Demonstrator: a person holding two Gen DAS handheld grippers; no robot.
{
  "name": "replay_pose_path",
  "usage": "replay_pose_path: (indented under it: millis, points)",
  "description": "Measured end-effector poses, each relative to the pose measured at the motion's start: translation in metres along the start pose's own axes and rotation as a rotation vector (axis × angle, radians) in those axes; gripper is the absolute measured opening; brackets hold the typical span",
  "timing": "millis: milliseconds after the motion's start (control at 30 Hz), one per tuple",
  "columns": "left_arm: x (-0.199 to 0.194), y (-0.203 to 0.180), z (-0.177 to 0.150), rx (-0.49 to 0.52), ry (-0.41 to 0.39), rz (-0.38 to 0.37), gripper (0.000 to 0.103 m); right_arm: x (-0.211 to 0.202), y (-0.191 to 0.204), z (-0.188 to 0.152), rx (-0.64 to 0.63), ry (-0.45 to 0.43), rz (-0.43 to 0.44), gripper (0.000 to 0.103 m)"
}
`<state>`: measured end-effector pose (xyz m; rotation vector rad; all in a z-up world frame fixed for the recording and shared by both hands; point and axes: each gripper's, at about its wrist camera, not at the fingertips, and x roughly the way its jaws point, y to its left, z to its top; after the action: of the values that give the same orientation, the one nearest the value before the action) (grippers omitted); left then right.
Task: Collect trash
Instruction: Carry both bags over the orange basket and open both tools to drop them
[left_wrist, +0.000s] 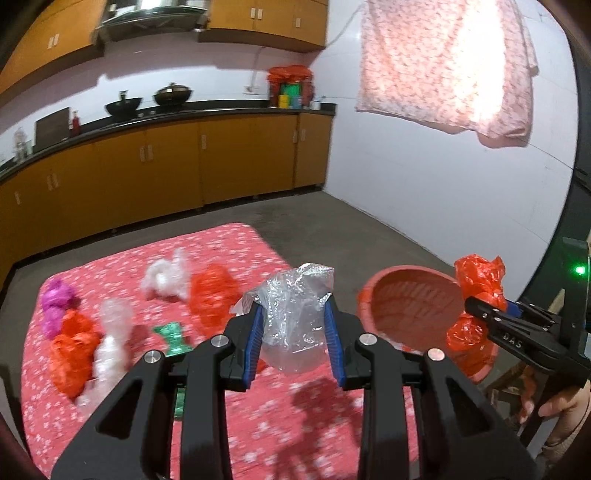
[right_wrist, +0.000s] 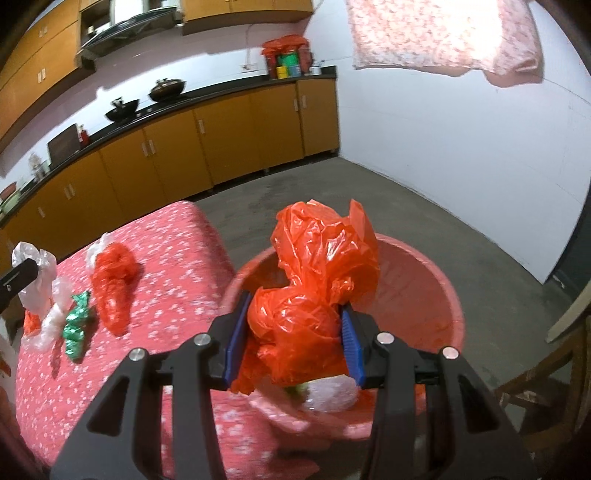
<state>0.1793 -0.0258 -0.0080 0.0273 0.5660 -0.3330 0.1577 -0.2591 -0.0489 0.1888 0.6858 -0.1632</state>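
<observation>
The tabletop (left_wrist: 258, 424), draped in a pink cloth with small white flowers, carries loose scraps of crumpled film: red, clear, purple and a green foil wrapper (left_wrist: 173, 338). Beside its edge stands the red plastic basin (right_wrist: 439, 291), round, smooth-walled and shallow, with a clear scrap already lying in it. The right gripper (right_wrist: 293, 341) hovers over the basin, its blue ribbed fingers pinching a puffy red plastic bag (right_wrist: 314, 280). The left gripper (left_wrist: 295, 336) is above the cloth, near the basin, its fingers pinching a crinkled clear plastic bag (left_wrist: 295, 314). Both bags are light and springy, so, I judge, each should be let go low and well inside the rim, lest it cling to the fingers or drift out.
</observation>
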Motion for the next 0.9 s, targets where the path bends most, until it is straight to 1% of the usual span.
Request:
replay_pose_path:
  millis: [233,467,667,900]
  points:
    - [0.030,-0.047,0.007,0.058,0.011,-0.089,0.031,0.002,-0.031,0.002,0.030,-0.008,-0.047,0.044]
    - [0.057,-0.083,0.005,0.104,0.036,-0.153,0.031,0.008,-0.053,0.003,0.038,-0.016,-0.073,0.044]
    - [0.079,-0.104,0.003,0.126,0.068,-0.189,0.031,0.018,-0.067,0.001,0.056,-0.012,-0.072,0.044]
    - [0.096,-0.116,0.000,0.141,0.091,-0.208,0.031,0.024,-0.073,0.000,0.062,-0.015,-0.067,0.044]
